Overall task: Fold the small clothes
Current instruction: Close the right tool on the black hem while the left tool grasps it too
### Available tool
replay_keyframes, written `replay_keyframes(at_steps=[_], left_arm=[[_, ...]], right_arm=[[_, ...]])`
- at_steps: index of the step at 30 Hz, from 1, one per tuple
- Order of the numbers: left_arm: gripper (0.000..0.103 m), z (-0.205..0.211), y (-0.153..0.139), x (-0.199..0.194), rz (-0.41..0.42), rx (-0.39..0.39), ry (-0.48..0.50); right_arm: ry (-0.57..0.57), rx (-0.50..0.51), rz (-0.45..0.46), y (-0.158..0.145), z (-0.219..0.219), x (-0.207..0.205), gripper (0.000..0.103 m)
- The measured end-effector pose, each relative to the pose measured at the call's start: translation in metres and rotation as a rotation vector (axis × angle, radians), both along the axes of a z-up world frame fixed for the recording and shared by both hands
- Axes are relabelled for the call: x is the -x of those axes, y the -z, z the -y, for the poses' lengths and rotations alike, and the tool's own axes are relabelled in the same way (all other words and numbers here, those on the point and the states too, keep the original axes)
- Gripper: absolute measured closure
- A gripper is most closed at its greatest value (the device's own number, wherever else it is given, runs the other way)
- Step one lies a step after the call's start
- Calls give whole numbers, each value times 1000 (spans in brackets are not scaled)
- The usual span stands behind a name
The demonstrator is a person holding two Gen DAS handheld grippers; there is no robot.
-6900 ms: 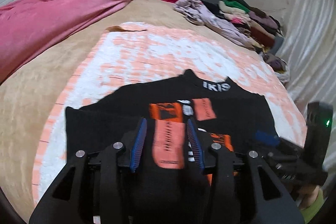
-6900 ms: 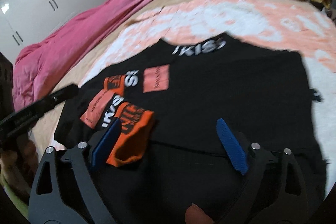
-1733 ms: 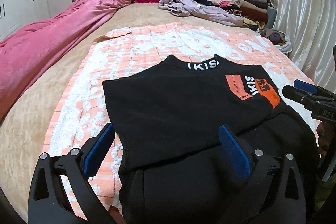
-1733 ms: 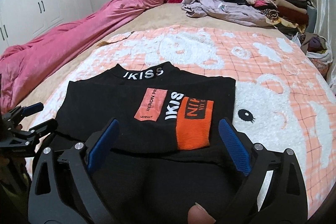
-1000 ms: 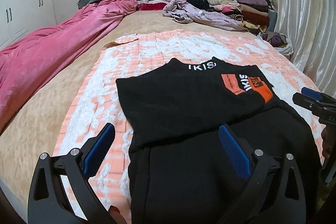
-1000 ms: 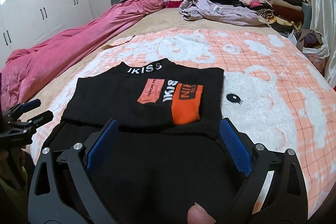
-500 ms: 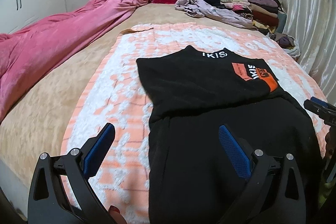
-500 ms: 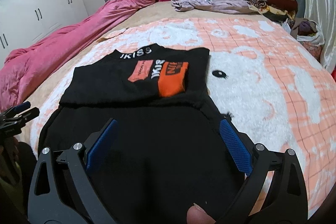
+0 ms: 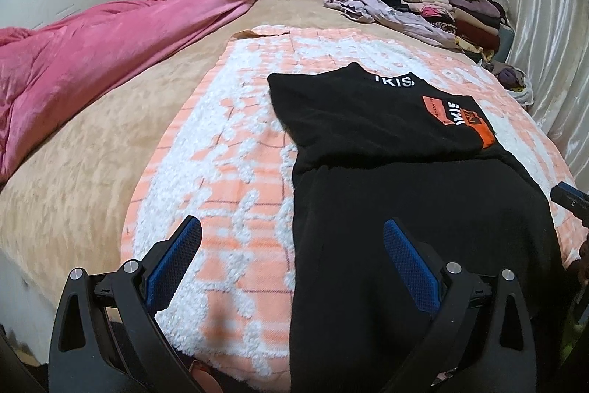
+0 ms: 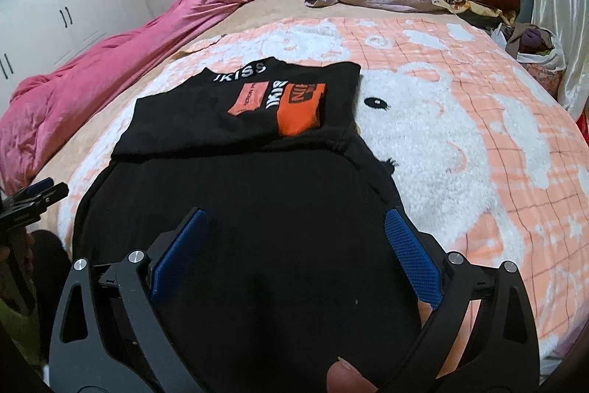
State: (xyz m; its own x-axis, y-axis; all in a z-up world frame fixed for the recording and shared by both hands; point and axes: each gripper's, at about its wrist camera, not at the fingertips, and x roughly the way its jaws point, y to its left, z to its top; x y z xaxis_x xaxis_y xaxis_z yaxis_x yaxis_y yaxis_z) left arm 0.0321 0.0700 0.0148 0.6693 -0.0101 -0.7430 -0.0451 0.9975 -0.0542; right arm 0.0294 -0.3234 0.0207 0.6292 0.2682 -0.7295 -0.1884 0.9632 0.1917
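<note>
- On the bed, seen from the left wrist camera, the black garment (image 9: 405,194) lies on the peach-and-white blanket (image 9: 228,150); its near hem runs out of the bottom of the picture, so its full length cannot be told.
- Its top part is folded over, showing white collar lettering cut short by the fold and an orange patch (image 9: 460,113) too skewed to read.
- Only a tip of the right gripper (image 9: 570,203) shows at the right edge; its jaws cannot be judged from this view.
- Against the picture from half a second ago, the garment sits further right in this view and more bare blanket shows ahead of the left gripper (image 9: 292,258).
- That gripper's jaws stand wide apart and hold nothing; the left blue pad (image 9: 173,260) is over blanket, the right one over black cloth.
- From the right wrist camera, the black garment (image 10: 257,209) fills the near middle, its lower edge hidden behind the right gripper (image 10: 294,255).
- The left gripper (image 10: 33,199) is cut off at the left edge, its jaw gap unclear here.
- Compared with half a second ago, little has changed in this view; the folded part with "IKISS" lies much as it did.
- The right gripper's jaws are spread wide, empty, both pads over the black cloth; whether they touch it cannot be told.
- A fingertip (image 10: 344,376) pokes in at the bottom edge.
</note>
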Motion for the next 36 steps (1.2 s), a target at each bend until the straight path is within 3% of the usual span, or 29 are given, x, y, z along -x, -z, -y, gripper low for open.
replay_keyframes(at_steps=[4,10,19,28,34,36], left_arm=[[5,-1,2,8,-7,5,7],[5,0,13,25,-42,18,26],[5,6,39,47,-120,38,72],[5,5,52,58,-168,93,84],[6,7,57,64,-181,109,85],[6,8,57,64,-178,147,88]], right_arm=[[-3,-31,-11,-3,8,11,12],[38,5,-40,-2,24,27,12],[83,16,-151,24,54,48,12],[53,48,-230,38,48,46,12],[56,54,-296,50,47,39,20],[54,46,-307,53,48,38,24]])
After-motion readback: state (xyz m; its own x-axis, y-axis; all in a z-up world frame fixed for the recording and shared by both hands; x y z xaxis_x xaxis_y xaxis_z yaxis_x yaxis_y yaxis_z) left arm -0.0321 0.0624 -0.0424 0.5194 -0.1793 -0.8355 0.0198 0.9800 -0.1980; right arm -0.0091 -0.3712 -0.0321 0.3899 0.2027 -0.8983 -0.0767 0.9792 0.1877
